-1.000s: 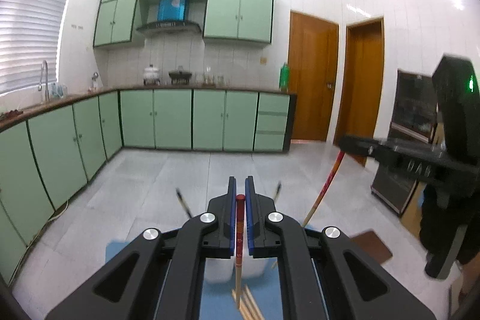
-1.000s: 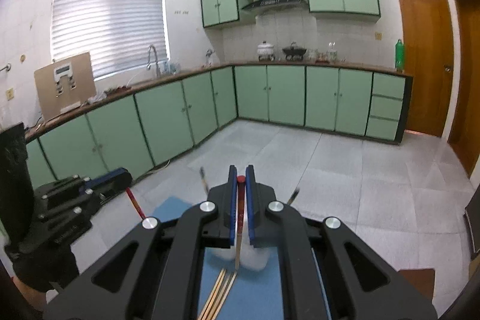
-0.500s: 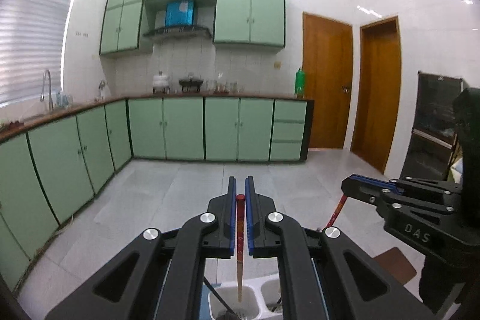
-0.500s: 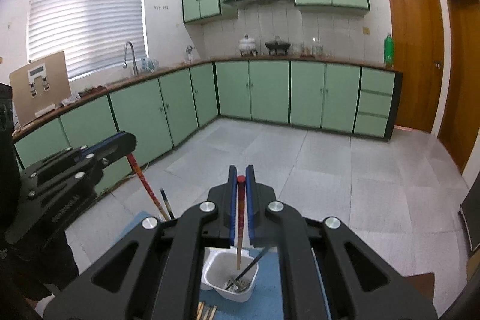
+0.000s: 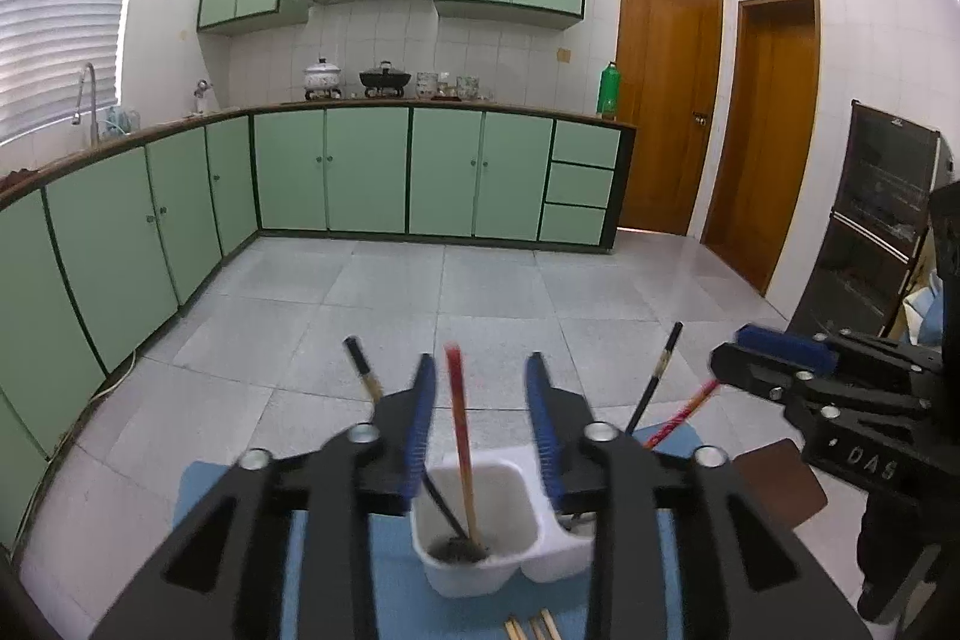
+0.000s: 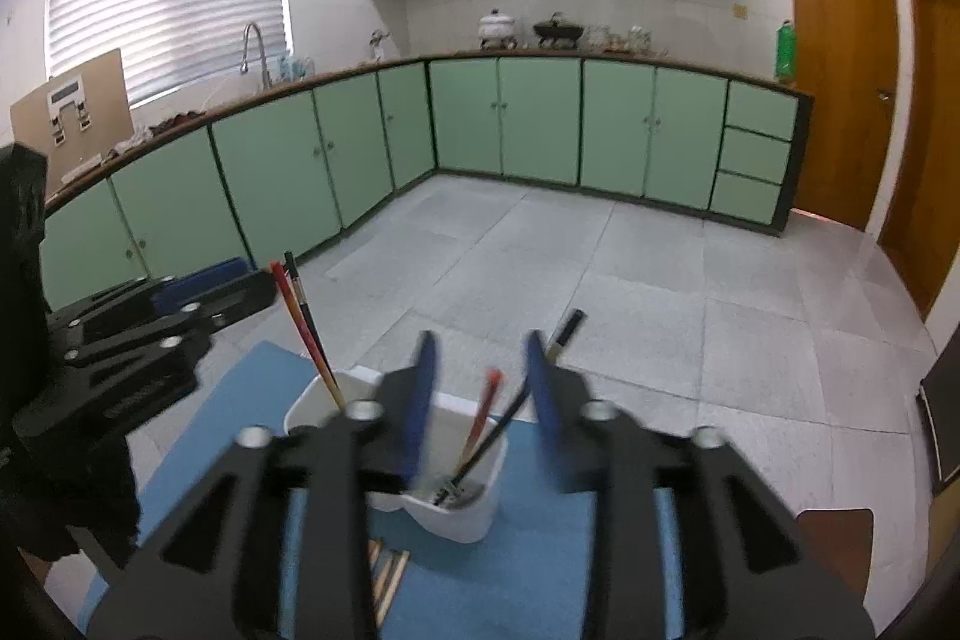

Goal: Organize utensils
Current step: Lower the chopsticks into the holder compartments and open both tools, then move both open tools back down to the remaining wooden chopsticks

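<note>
**Chopsticks dropping into holder, loose ones left**

Both tools are opening over the white two-cell holder [image 5: 480, 568] on the blue mat [image 6: 528, 580]. Left tool [image 5: 480, 430]: jaws apart, red chopstick [image 5: 459, 436] between them but pads not touching it; its tip sits in the left cell w/ a dark-handled utensil [image 5: 360, 370]. Right tool [image 6: 483, 400]: also apart, red chopstick [image 6: 483, 415] free between the jaws, leaning in the right cell beside a black utensil [image 6: 540, 370].

Progress, as I judge it: these two sticks are in, so well under way. Left to do: a few pale wooden chopsticks [image 6: 390, 574] lie flat on the mat just in front of the holder.

Around: tiled floor, green cabinets [image 5: 372, 172], brown tile-like piece [image 5: 780, 484] beside the mat. In the way: upright handles crowd both cells; the tools work close together, so they could clip each other.
</note>
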A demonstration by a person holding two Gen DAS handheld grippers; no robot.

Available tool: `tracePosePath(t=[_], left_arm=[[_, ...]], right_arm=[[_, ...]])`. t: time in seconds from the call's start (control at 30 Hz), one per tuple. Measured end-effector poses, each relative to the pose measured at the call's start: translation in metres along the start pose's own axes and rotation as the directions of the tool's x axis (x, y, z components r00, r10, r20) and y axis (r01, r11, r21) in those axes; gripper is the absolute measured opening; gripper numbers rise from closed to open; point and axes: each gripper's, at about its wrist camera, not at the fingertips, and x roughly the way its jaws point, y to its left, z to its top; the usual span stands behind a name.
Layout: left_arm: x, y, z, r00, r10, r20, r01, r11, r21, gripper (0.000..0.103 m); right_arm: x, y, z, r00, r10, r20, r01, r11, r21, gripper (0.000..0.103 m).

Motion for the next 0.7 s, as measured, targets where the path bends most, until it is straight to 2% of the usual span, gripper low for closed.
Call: tracePosePath(t=[0.1, 0.23, 0.33, 0.47, 0.57, 0.7], left_arm=[[-0.019, 0.001, -0.011, 1.0, 0.015, 0.005, -0.015, 1.0, -0.008, 0.051], [-0.048, -0.001, -0.042, 0.999, 0.038, -0.001, -0.038, 0.999, -0.015, 0.062], [-0.064, -0.003, -0.073, 0.998, 0.061, -0.024, -0.062, 0.998, -0.014, 0.069], [-0.075, -0.009, -0.122, 0.992, 0.073, -0.104, -0.075, 0.997, -0.016, 0.072], [-0.08, -0.011, -0.161, 0.982, 0.077, -0.174, -0.086, 0.995, -0.045, 0.072], [-0.081, -0.01, -0.198, 0.967, 0.101, -0.236, -0.118, 0.991, -0.063, 0.072]], right_arm=[[-0.019, -0.002, -0.021, 0.999, -0.044, 0.019, 0.044, 0.999, -0.004, 0.049], [-0.038, -0.008, -0.06, 0.998, -0.061, 0.021, 0.061, 0.998, 0.034, 0.072], [-0.052, -0.011, -0.095, 0.997, -0.071, 0.004, 0.071, 0.996, 0.053, 0.085], [-0.063, -0.009, -0.146, 0.996, -0.079, -0.051, 0.084, 0.991, 0.106, 0.088], [-0.066, -0.007, -0.18, 0.992, -0.063, -0.106, 0.079, 0.985, 0.155, 0.089], [-0.068, 0.003, -0.217, 0.986, -0.084, -0.147, 0.11, 0.978, 0.175, 0.089]])
